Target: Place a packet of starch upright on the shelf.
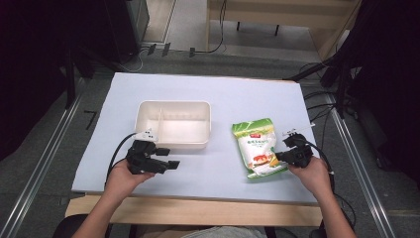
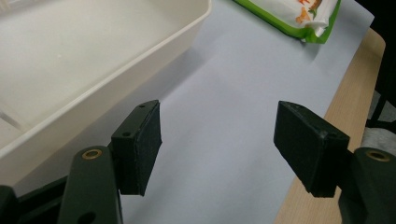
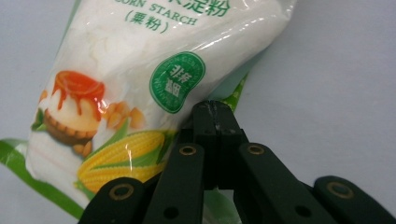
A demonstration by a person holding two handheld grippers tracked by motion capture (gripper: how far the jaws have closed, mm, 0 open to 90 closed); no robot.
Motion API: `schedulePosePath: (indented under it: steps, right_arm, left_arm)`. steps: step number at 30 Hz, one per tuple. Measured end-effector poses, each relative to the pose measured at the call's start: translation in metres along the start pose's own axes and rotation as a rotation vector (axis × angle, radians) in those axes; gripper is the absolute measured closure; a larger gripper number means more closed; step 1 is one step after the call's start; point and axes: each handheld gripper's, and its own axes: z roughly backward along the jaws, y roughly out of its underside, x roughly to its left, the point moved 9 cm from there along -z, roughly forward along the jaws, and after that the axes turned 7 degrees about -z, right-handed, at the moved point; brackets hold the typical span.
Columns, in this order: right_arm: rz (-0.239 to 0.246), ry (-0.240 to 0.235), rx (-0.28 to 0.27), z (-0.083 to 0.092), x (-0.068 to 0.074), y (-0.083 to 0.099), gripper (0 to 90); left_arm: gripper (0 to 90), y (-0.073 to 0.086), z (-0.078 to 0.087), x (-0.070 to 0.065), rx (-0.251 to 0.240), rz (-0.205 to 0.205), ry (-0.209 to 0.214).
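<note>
Shut right gripper over corn starch bag edge

bag: "CORN STARCH", "(粟粉)" | green badge: Chinese characters, upside down, unclear

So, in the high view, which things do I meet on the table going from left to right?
Left tool → cream divided tray → corn starch bag → right tool, closed at the bag's right edge.
</note>
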Motion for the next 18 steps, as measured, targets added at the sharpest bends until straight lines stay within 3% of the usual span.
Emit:
schedulePosePath:
  steps: [4,8,9,10,13,15,17,18]
  right_arm:
    - [0.023,-0.087,0.018,0.001,0.016,0.007,90.0]
    - [0.024,-0.109,0.019,0.003,0.015,0.005,90.0]
    - [0.026,-0.100,-0.028,0.008,0.009,-0.001,90.0]
    - [0.026,-0.100,-0.028,0.008,0.009,-0.001,90.0]
    - [0.032,-0.090,-0.159,0.017,-0.003,-0.017,78.6]
    - [0.041,-0.082,-0.180,0.017,-0.005,-0.020,76.1]
    - [0.025,-0.047,-0.205,0.017,-0.009,-0.030,61.2]
    - [0.011,-0.038,-0.215,0.017,-0.009,-0.034,58.0]
  left_arm:
    - [33.1,-0.002,0.000,-0.002,-0.008,-0.003,0.011]
    - [33.1,-0.002,0.001,-0.001,-0.013,-0.005,0.010]
    - [33.1,-0.002,0.001,-0.001,-0.011,-0.004,0.010]
    - [33.1,-0.002,0.001,0.000,-0.012,-0.005,0.011]
    - [33.1,-0.002,0.000,0.000,-0.014,-0.002,0.008]
    - [33.1,-0.002,0.000,0.000,-0.011,-0.004,0.007]
    - [33.1,-0.002,-0.001,0.000,-0.009,-0.001,0.009]
    - [33.1,-0.002,-0.002,0.000,-0.009,-0.001,0.009]
